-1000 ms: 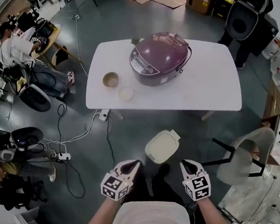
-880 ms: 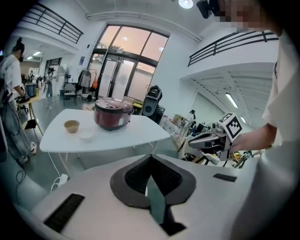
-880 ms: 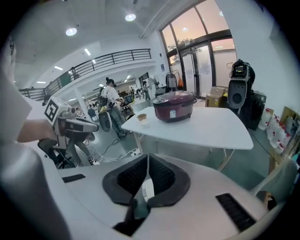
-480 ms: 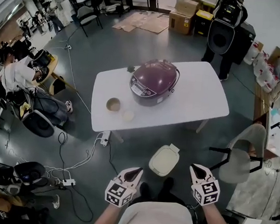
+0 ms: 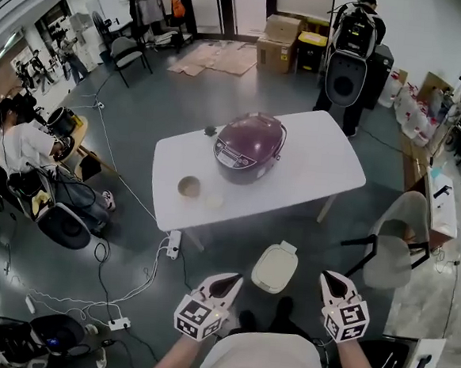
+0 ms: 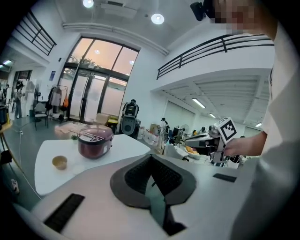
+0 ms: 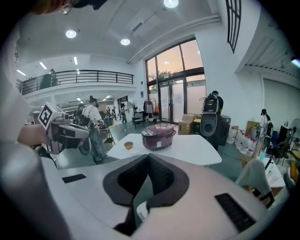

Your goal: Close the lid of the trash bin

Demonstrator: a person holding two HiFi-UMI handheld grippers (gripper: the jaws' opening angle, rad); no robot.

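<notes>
The small cream trash bin [image 5: 275,268] stands on the grey floor just in front of my feet, its lid lying flat and closed. My left gripper [image 5: 229,279] hovers to the bin's left and my right gripper [image 5: 331,277] to its right, both raised well above it and touching nothing. In the left gripper view the left gripper [image 6: 151,156] has its jaws pressed together and empty. The right gripper [image 7: 148,156] looks the same in its own view: shut, nothing held. Both point out across the room toward the table.
Beyond the bin, a white table [image 5: 311,174] carries a purple rice cooker [image 5: 249,147] and a small bowl [image 5: 188,186]. A grey chair [image 5: 396,244] stands to the right. Cables and a power strip [image 5: 172,244] lie on the floor at left. People sit at far left.
Both grippers have risen away from the bin and now point more level. The head view has pulled back, so the bin and table look smaller. The lid stays down.
</notes>
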